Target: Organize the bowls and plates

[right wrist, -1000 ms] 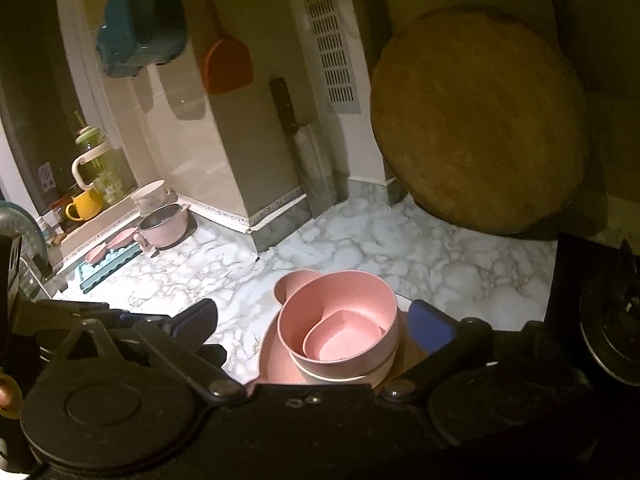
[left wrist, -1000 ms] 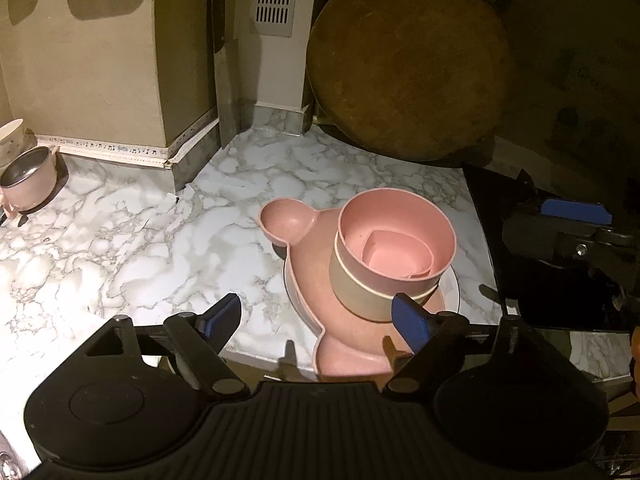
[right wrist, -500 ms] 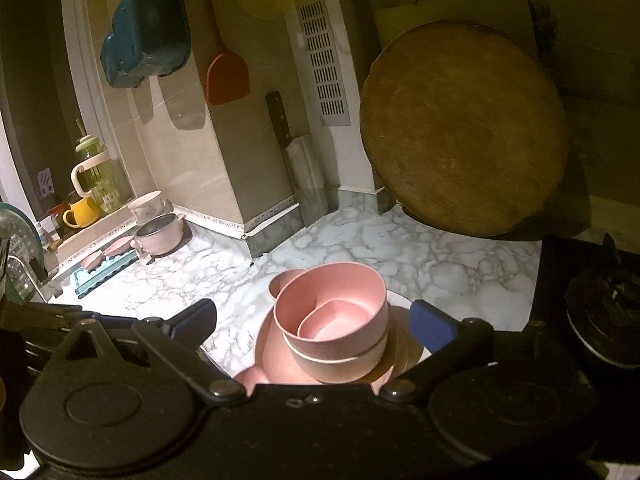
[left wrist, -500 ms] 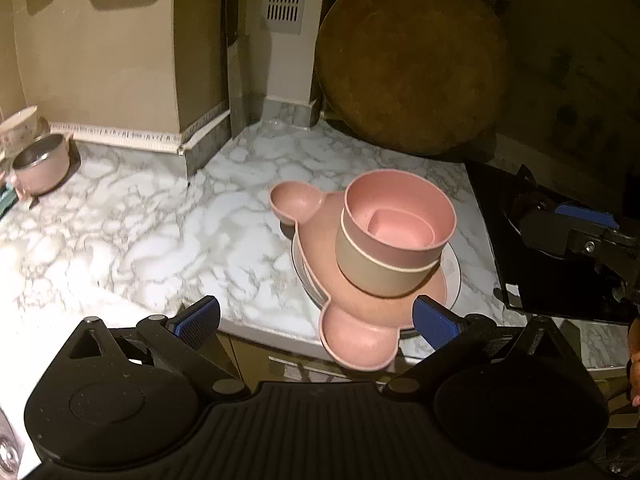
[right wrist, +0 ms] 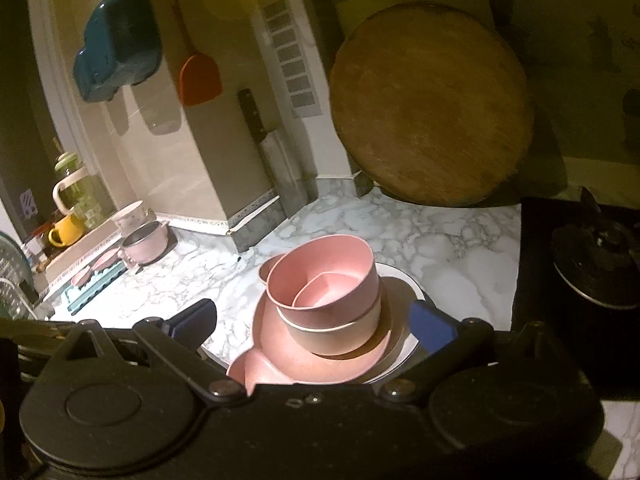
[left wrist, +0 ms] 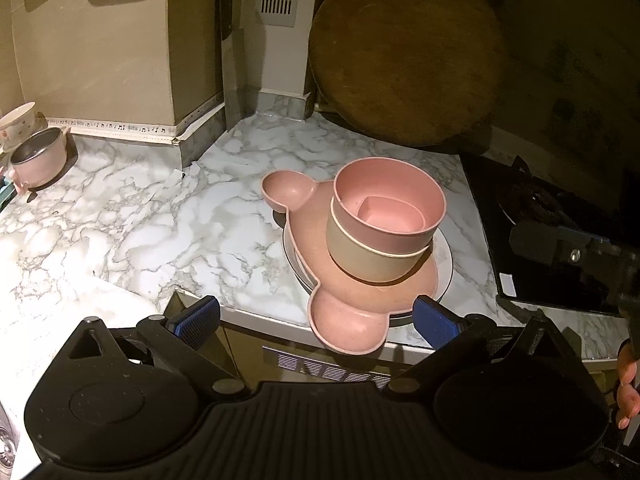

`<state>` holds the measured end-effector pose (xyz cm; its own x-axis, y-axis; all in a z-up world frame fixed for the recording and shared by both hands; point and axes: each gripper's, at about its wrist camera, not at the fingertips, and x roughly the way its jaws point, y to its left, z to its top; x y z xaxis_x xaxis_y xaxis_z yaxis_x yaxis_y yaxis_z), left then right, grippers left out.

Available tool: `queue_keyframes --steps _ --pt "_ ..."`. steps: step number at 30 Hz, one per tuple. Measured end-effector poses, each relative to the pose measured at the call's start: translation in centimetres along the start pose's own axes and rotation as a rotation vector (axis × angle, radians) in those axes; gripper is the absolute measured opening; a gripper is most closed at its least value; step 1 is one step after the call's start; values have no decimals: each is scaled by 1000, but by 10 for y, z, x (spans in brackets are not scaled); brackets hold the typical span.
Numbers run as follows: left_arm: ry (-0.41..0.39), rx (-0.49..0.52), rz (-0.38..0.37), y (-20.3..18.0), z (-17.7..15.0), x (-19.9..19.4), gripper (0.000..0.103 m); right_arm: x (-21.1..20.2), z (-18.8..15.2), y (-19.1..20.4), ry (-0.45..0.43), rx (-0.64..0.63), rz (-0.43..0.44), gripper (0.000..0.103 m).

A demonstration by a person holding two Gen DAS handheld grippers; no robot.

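A stack of dishes stands near the marble counter's (left wrist: 140,220) front edge. At the bottom is a white plate (left wrist: 445,258), then a pink bear-shaped plate (left wrist: 348,322), a beige bowl (left wrist: 360,254), a pink bowl (left wrist: 380,188) and a small pink dish (left wrist: 394,216) inside it. My left gripper (left wrist: 316,322) is open wide in front of the counter edge, touching nothing. In the right wrist view the pink bowl (right wrist: 324,280) sits just beyond my right gripper (right wrist: 314,322). That gripper is open too, its pads clear of the white plate (right wrist: 412,292).
A round wooden board (left wrist: 404,52) leans on the back wall, with a cleaver (left wrist: 230,60) standing in the corner. A black stove (left wrist: 540,208) borders the stack on the right. A pink pot (left wrist: 40,156) sits far left. A teal pan (right wrist: 116,44) and an orange spatula (right wrist: 200,76) hang above.
My left gripper's fingers spread wider and drew back from the pink plate's near ear to in front of the counter edge. The right gripper's view shifted and rolled slightly; the stack stayed put.
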<state>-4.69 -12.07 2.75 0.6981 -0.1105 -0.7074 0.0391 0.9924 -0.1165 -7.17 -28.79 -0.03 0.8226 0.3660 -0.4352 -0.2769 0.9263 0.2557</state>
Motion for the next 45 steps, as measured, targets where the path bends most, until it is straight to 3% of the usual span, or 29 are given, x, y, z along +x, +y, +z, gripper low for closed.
queue_keyframes --steps 17,45 --pt "-51 12 -8 -6 5 -4 103 -5 2 -4 -35 15 10 103" --pt "-71 6 -13 -11 6 -6 103 -6 1 -4 -50 22 25 103"
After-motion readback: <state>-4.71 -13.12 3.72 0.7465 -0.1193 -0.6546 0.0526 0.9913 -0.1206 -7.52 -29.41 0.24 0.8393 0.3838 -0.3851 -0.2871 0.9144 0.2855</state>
